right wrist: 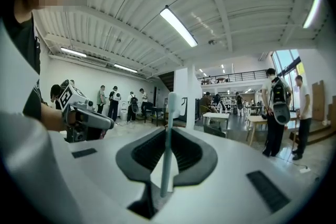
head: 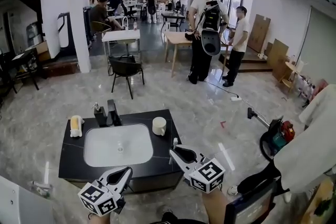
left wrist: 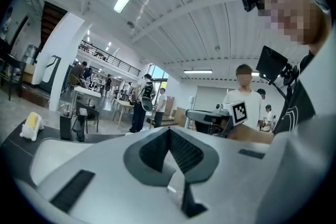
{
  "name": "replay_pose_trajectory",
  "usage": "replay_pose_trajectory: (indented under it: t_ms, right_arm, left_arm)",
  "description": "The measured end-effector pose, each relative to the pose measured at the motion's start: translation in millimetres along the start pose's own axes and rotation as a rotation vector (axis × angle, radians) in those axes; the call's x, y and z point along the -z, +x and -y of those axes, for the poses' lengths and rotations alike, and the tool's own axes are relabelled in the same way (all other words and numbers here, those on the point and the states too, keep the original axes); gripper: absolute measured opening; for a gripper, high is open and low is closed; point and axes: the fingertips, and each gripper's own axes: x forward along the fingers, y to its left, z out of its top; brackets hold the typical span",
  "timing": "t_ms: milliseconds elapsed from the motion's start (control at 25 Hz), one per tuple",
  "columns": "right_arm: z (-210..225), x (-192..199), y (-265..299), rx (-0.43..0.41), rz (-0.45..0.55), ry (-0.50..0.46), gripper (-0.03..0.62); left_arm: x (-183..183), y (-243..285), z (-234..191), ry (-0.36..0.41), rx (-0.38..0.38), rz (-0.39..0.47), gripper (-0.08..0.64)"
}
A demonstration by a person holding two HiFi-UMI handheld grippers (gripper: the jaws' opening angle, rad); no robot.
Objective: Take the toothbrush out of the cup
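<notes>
The toothbrush is out of the cup. It stands up straight between the jaws of the right tongs, and they are closed tight on its thin handle. Its top end sticks up past the jaw tips. In the head view only a small white bit of it shows above the tongs.

The cup sits on the black counter, just to the right of the white sink. It looks empty, but I cannot see down into it. The right tongs hang near the front right corner of the counter, apart from the cup.

The left tongs are at the front of the counter. Their jaws are pressed together and hold nothing.

I think the pulling-out step is as good as done. The next move is most likely to carry the toothbrush away or lay it down. For that the right tongs must keep a firm hold, since the handle is thin and could slip or tip.
</notes>
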Motion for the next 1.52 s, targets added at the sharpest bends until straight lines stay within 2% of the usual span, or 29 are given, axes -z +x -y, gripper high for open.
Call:
replay_pose_trajectory:
  t_ms: [200, 360, 760, 960, 1280, 1520]
  right_arm:
    - [-31.1, 18.9, -20.2, -0.029, -0.032, 0.084, 0.038]
    - [-40.1, 24.2, -28.5, -0.033, -0.033, 0.114, 0.038]
    - [-52.3, 12.2, -32.4, -0.084, -0.03, 0.121, 0.038]
    - [-58.0, 6.3, -44.4, -0.124, -0.021, 0.133, 0.038]
    - [-56.9, -0.4, -75.5, -0.167, -0.018, 0.135, 0.038]
    - [-54.6, -0.4, -98.4, -0.174, 0.004, 0.154, 0.038]
  left_arm:
    - [4.5, -12.3, 17.8, 0.007, 0.022, 0.006, 0.002]
    - [3.4, -16.8, 23.0, 0.001, 0.029, 0.019, 0.002]
    - [-8.2, -15.4, 34.5, 0.022, 0.039, 0.016, 0.002]
    - [-10.1, -11.6, 53.2, 0.049, 0.033, 0.008, 0.002]
    - [-13.1, 0.7, 81.7, 0.044, 0.012, 0.021, 0.002]
    - [-11.6, 4.8, 107.2, 0.077, 0.016, 0.007, 0.002]
